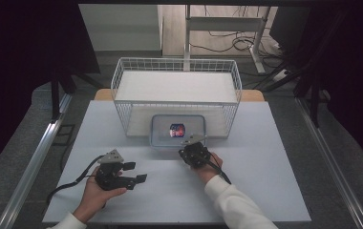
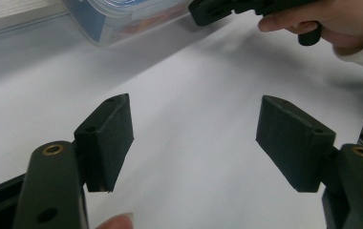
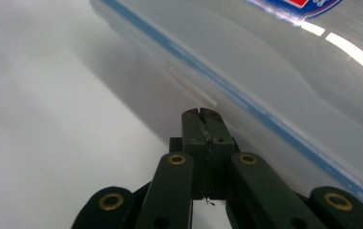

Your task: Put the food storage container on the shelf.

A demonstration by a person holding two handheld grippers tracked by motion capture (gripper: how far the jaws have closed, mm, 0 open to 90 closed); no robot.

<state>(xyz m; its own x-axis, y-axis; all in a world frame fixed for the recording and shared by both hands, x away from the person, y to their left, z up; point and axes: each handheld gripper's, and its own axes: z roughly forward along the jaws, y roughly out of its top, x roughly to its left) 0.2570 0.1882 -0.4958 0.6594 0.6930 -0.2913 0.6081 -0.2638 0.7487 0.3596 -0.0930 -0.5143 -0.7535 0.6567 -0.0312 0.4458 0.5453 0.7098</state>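
approaching the box (image 1: 178,130), which sits on the tabletop (image 1: 256,162) just before the basket (image 1: 122,78): right claw (image 3: 202,113) pinched together, empty, tip at the lid's near edge; left claw (image 2: 194,143) wide, empty, apart. next, judged: prising or pushing the lid edge.

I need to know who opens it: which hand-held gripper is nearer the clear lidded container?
Right. The right hand-held gripper, shut, is at the container's near edge; the left hand-held gripper sits open, farther off.

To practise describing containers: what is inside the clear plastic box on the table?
Through the lid of the plastic box a red and blue item shows near the middle. What it is cannot be told, and the box's blue-edged rim hides the rest.
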